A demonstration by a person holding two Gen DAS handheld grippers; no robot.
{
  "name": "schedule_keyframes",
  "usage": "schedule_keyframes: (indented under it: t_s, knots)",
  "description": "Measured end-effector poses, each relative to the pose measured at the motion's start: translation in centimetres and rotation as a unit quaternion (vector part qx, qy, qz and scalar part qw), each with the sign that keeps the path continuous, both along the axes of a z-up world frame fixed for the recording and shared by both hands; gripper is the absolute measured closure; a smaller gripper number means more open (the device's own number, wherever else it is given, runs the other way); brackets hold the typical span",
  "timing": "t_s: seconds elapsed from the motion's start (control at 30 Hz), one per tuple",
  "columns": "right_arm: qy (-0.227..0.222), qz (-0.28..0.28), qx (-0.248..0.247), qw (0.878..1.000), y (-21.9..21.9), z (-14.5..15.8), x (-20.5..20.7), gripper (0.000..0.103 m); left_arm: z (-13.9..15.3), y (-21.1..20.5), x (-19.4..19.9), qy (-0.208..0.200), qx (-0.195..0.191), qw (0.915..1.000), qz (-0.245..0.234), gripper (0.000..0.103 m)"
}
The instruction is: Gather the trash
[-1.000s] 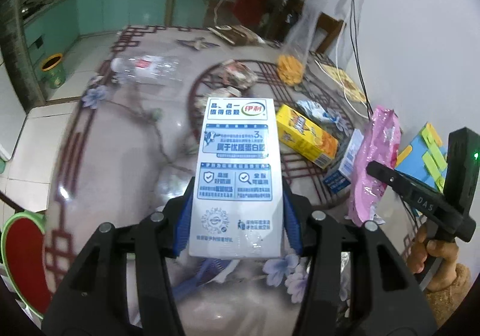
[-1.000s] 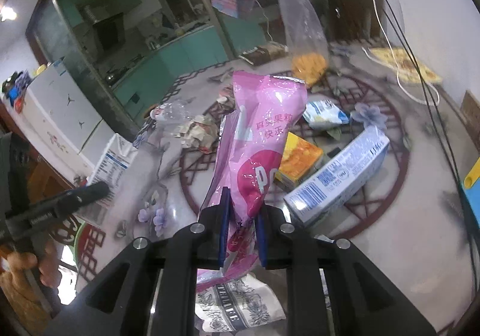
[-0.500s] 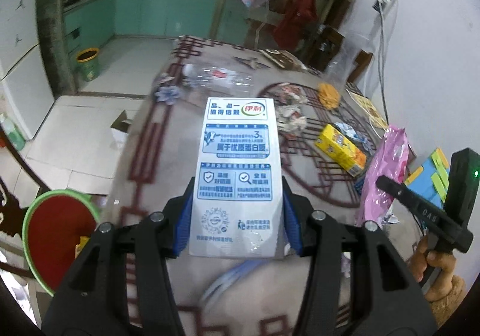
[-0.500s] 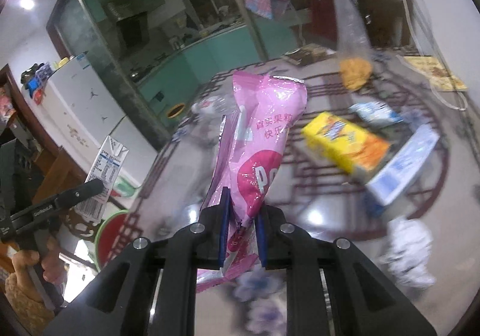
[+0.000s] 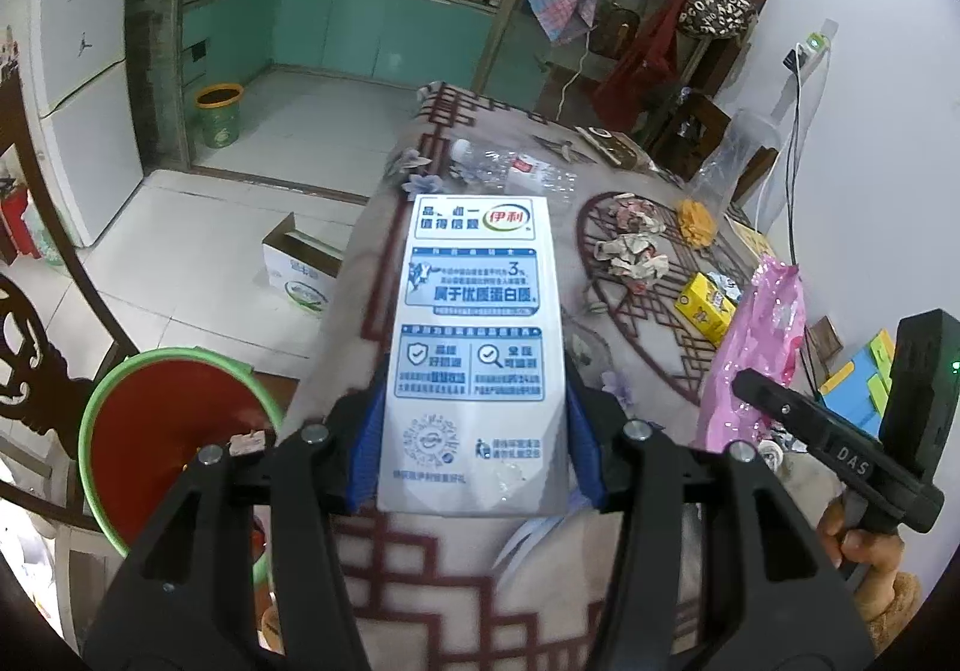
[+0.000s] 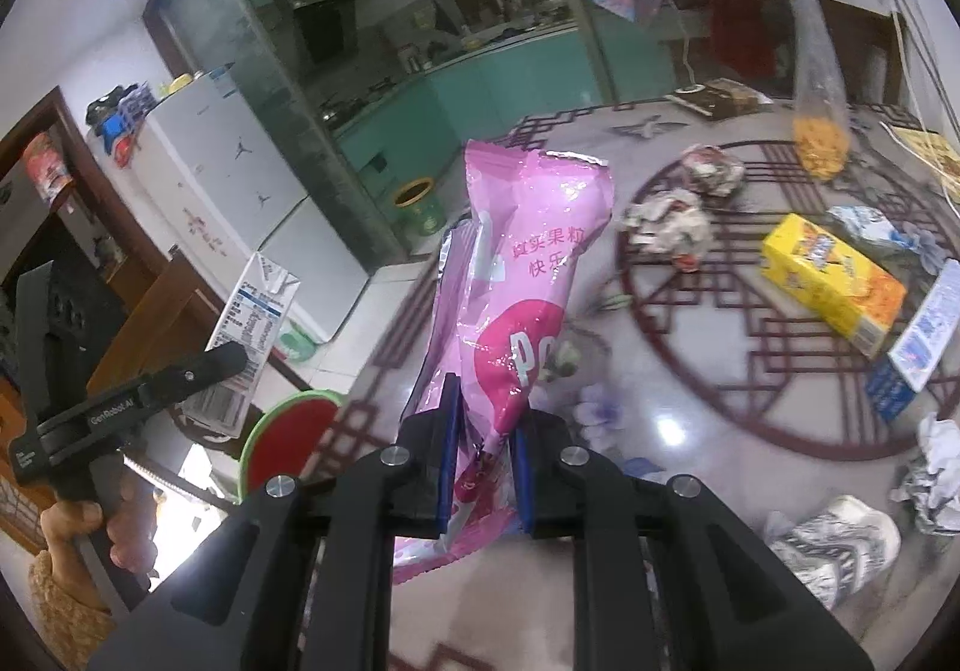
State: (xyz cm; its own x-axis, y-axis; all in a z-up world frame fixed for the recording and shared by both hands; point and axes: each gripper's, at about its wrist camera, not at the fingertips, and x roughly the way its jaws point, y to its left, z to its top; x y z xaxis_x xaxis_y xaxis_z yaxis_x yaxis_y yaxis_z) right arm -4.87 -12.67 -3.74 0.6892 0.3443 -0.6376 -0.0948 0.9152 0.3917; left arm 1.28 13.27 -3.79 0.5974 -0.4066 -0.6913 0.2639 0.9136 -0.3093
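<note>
Carrying: carton (image 5: 477, 347) pinched in left gripper (image 5: 474, 449), wrapper (image 6: 510, 323) in right gripper (image 6: 483, 461).
Aim: centre over bin (image 5: 174, 413), near left.
Release: low, carton first.

Bucket (image 5: 174, 431): floor, left of counter (image 5: 420, 581) | box (image 6: 831, 284): on counter, right | crumpled paper (image 6: 666, 224): left of box | bin (image 5: 219, 114): far floor

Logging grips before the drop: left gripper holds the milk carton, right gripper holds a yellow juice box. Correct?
Not quite. The right gripper is shut on the pink snack bag; the yellow juice box lies on the table, as the right wrist view shows. The left gripper does hold the milk carton.
</note>
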Motion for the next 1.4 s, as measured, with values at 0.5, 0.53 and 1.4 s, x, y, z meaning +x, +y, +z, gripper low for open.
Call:
schedule_keyframes:
  t_s: [0.5, 0.53, 1.4]
  knots:
    - [0.0, 0.037, 0.016, 0.999, 5.3, -0.2, 1.2, 0.088, -0.8, 4.2, -0.4, 0.012, -0.013, 0.9996, 0.022, 0.054]
    - [0.001, 0.04, 0.018, 0.999, 5.7, -0.3, 1.3, 0.088, -0.8, 4.4, -0.4, 0.012, -0.013, 0.9996, 0.024, 0.054]
    - [0.022, 0.113, 0.044, 0.992, 13.5, -1.7, 4.4, 0.088, -2.7, 11.0, 0.3, 0.049, -0.017, 0.9942, 0.094, 0.054]
